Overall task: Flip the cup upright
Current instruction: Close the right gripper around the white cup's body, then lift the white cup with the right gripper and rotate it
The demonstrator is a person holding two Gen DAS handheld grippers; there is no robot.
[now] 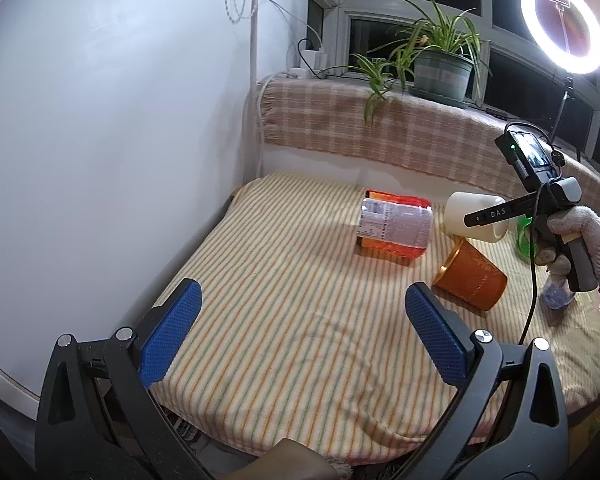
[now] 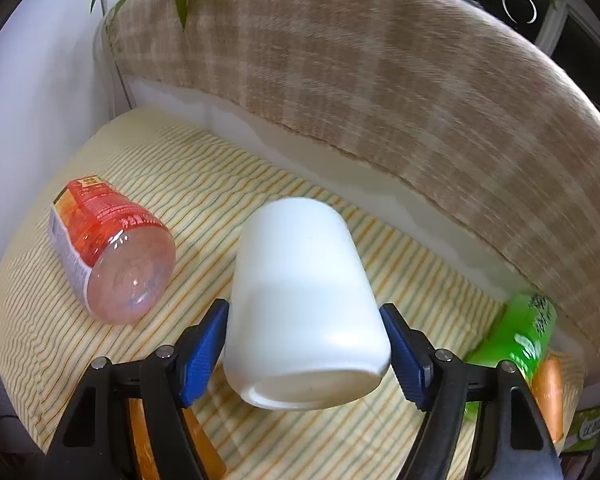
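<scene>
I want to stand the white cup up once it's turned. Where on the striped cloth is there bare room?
Bare cloth lies between the open left gripper and the orange bottle, toward the white wall. It is crowded around the white cup in the right gripper: the orange cup below and the green bottle beside it.

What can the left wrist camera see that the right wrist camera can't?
Only the left wrist view shows the ring light, the potted plant's pot and the whole orange cup lying tipped over. Only the right wrist view shows the green bottle well and the white cup's base turned toward the camera. Both show the white cup held in the right gripper, the red-labelled jar on its side, and the striped cloth.
</scene>
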